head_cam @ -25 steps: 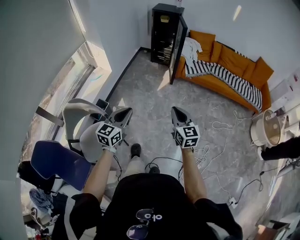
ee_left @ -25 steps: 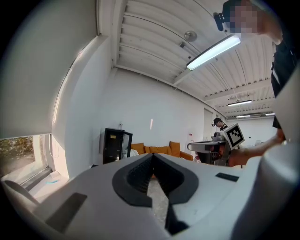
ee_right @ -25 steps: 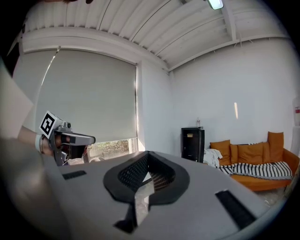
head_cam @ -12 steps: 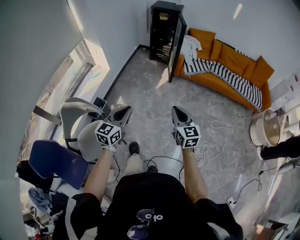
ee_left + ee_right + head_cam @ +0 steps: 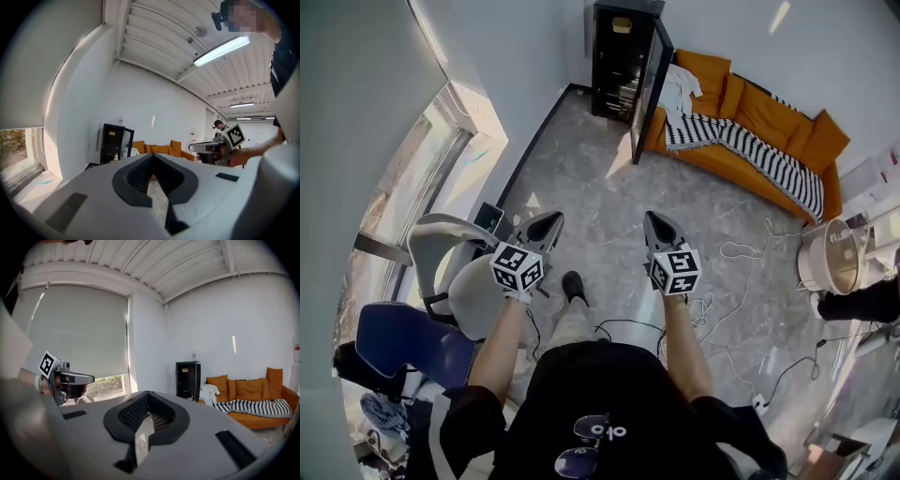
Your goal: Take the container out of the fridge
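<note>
The black fridge [image 5: 614, 56] stands against the far wall with its glass door [image 5: 649, 89] swung open. A small yellowish item [image 5: 622, 25] sits on its top shelf; other contents are too small to tell. My left gripper [image 5: 551, 221] and right gripper [image 5: 652, 221] are held out side by side at waist height, both shut and empty, pointing at the fridge from several steps away. In the left gripper view the fridge [image 5: 111, 143] shows beyond the closed left gripper [image 5: 152, 155]. The right gripper view shows the fridge [image 5: 187, 379] past the closed right gripper [image 5: 148, 393].
An orange sofa [image 5: 769, 127] with a striped blanket [image 5: 750, 150] stands right of the fridge. A grey chair [image 5: 455, 267] and a blue chair [image 5: 403, 342] are at my left by the window. Cables [image 5: 722, 300] lie on the floor at right, near a white round appliance [image 5: 830, 258].
The person has stepped forward toward the fridge; the chairs have slid back in the head view. Both grippers stayed shut and side by side.
</note>
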